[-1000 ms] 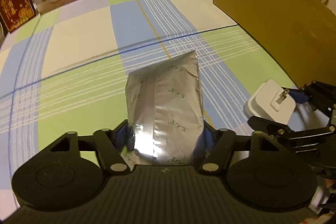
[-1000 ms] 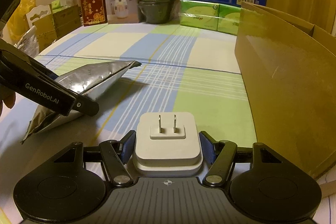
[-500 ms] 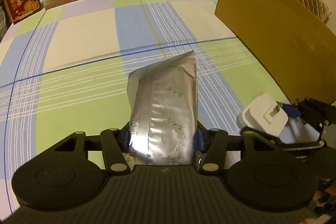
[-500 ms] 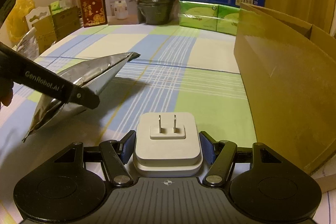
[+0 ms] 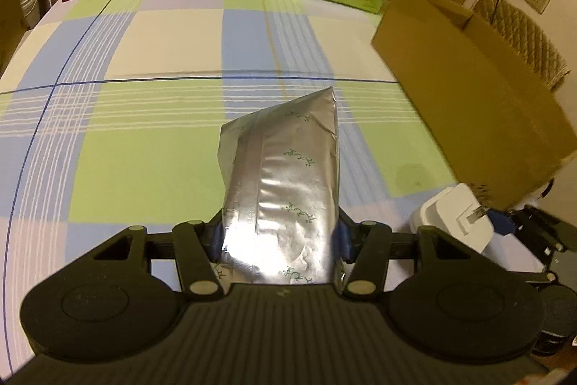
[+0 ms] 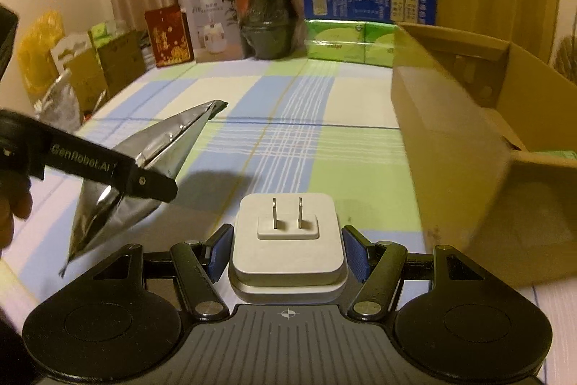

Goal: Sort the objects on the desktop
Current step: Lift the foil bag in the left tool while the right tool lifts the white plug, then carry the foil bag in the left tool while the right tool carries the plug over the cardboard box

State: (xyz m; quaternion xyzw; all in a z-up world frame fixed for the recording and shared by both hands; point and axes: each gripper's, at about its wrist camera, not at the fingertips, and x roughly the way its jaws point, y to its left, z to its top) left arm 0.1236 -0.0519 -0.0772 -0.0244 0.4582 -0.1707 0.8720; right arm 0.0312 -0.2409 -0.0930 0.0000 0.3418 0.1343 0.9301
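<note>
At the bottom of the left wrist view, the left gripper (image 5: 279,237) has its fingers clamped on the lower end of a silver foil pouch (image 5: 285,183), which rises tilted up the middle of the frame, clear of the checked cloth on the bench (image 5: 144,161). In the right wrist view the same pouch (image 6: 144,175) shows at left centre, held off the cloth with its shadow below it. At the bottom centre of that view, the right gripper (image 6: 287,249) has its blue-padded fingers (image 6: 220,251) pressed on both sides of a white plug adapter (image 6: 287,251), prongs pointing up the frame. The adapter (image 5: 452,221) also appears at the lower right of the left wrist view, just beside the near corner of an open cardboard box (image 6: 468,132) filling the right side. Along the upper edge, at the bench's far end, stand green tissue packs (image 6: 346,42), a dark pot (image 6: 268,9) and a red box (image 6: 167,36)
</note>
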